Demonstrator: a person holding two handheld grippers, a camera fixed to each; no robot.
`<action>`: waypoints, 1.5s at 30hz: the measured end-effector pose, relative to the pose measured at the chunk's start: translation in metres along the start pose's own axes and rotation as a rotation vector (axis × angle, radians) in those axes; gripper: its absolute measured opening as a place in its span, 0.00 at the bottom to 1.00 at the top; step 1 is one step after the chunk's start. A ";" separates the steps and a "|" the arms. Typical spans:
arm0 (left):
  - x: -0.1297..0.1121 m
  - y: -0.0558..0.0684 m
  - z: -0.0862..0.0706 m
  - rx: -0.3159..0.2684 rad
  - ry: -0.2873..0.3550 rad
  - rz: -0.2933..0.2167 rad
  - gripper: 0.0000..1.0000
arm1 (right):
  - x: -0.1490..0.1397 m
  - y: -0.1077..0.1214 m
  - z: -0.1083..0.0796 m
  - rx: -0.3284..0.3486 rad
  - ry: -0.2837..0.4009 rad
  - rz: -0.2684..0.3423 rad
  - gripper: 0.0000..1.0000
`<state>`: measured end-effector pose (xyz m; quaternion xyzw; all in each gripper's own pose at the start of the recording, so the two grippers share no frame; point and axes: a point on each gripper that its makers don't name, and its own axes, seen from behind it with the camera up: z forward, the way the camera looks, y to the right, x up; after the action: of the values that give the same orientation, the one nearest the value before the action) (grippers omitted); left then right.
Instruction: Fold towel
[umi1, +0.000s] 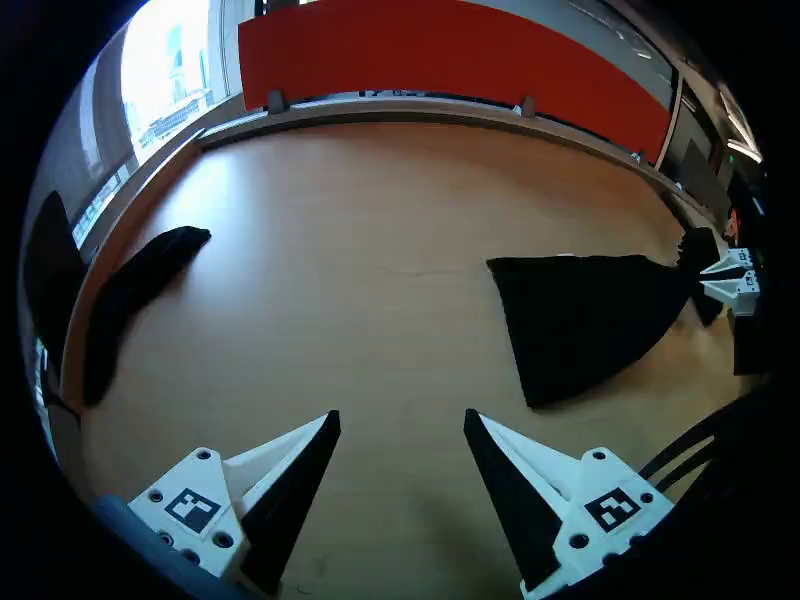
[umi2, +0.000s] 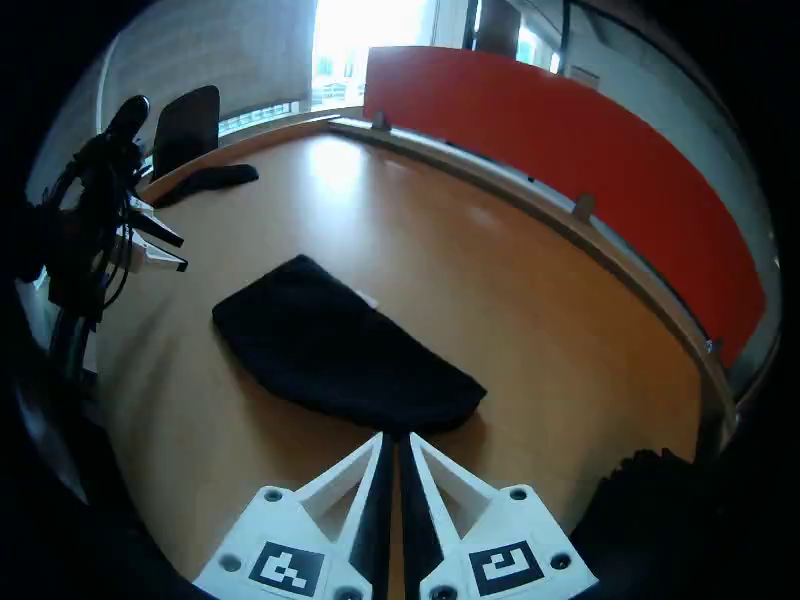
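- While I hold both tools over the wooden surface (umi1: 350, 250), the left tool (umi1: 400, 415) has its two fingers spread wide apart, with nothing between them and bare wood below.
- Right tool (umi2: 398, 438): fingers drawn together to a thin slit, clamped on the near edge of the towel (umi2: 340, 350).
- Towel: black, lying flat on the surface in a rough wedge. In the right gripper view it spreads away from the right tool's tips, up and to the left.
- Towel relative to the left tool, in the left gripper view: ahead and to the right, well apart from the fingers. It narrows to a point at the far right, where it meets the right tool.
- Left tool, in the right gripper view: at the left edge, beyond the towel's far corner and apart from it, with cables hanging by it.
- Second dark cloth (umi1: 140, 290): long and limp, near the surface's left edge, well apart from the towel and both tools.
- Red panel (umi1: 450, 60): upright along the surface's back edge.
- Chair (umi2: 185, 125): dark, behind the surface's corner, beside a bright window (umi2: 370, 40).
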<state>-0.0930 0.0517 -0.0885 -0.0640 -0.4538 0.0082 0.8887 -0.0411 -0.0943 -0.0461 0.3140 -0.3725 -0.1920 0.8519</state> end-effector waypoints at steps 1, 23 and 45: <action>0.000 0.000 0.000 0.000 0.000 0.000 0.92 | 0.005 0.002 -0.003 -0.006 0.009 -0.004 0.04; 0.004 0.004 -0.002 -0.005 0.012 0.000 0.92 | 0.061 0.020 -0.043 -0.052 0.103 -0.092 0.04; 0.005 -0.003 -0.009 0.007 0.027 -0.019 0.92 | 0.084 -0.029 -0.010 0.061 0.118 -0.143 0.04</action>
<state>-0.0829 0.0479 -0.0888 -0.0567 -0.4423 0.0003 0.8951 0.0186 -0.1589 -0.0280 0.3765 -0.3038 -0.2219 0.8466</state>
